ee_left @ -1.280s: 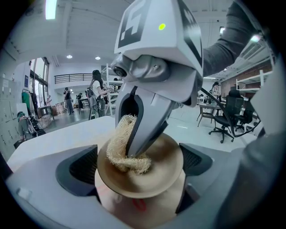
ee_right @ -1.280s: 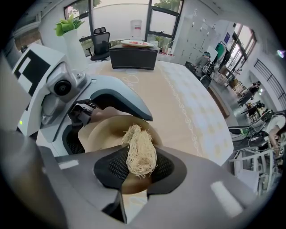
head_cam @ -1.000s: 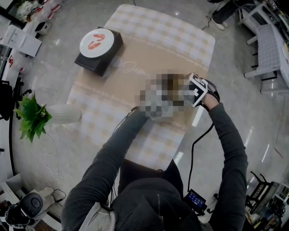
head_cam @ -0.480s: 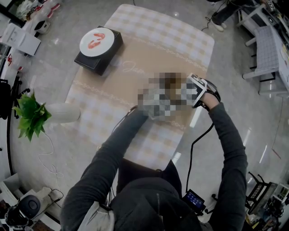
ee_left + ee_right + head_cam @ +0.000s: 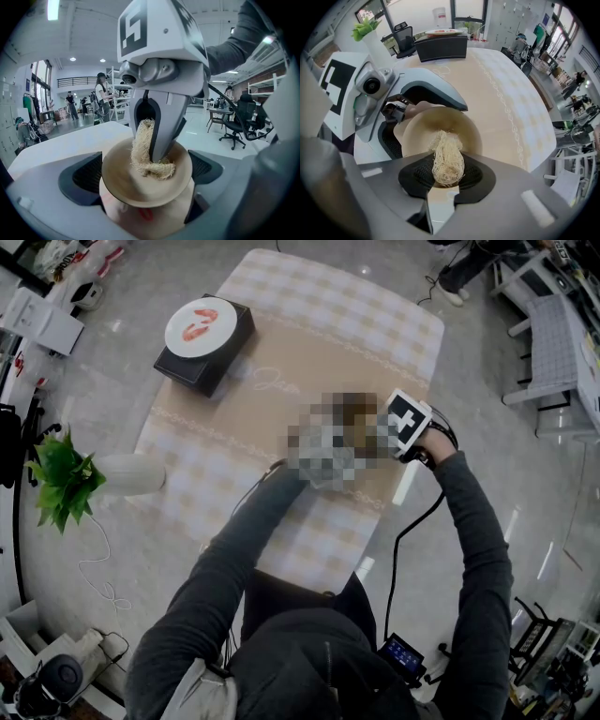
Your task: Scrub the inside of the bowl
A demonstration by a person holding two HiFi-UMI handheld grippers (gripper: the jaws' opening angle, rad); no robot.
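Right gripper view looks down the right tongs [image 5: 447, 180], which are closed on a pale, stringy loofah scrubber [image 5: 447, 161]. The wad stands out past the tips and its far end lies inside the tan bowl [image 5: 466, 129].

The left gripper view shows this from the other side. The left tongs [image 5: 145, 180] are clamped on the bowl, one dark pad on each side of its body. The bowl's mouth is tipped up toward the descending right tongs. The scrubber bends where it meets the inner wall, so it is pressed against it, somewhat to the right of the middle. The bowl is held above the checked counter [image 5: 497, 98] rather than resting on it.

Farther off on the counter sits a black box [image 5: 202, 357] with a plate [image 5: 199, 327] on top. In the head view a mosaic patch covers the bowl itself.

Judging by this, the scrubbing step is under way, with the fibres in contact and much of the inner wall still to cover. The next move calls for sweeping the wad around the curve under steady pressure while the left tongs keep the bowl from twisting. Pushing hard near the rim could lever the bowl out of the pads.
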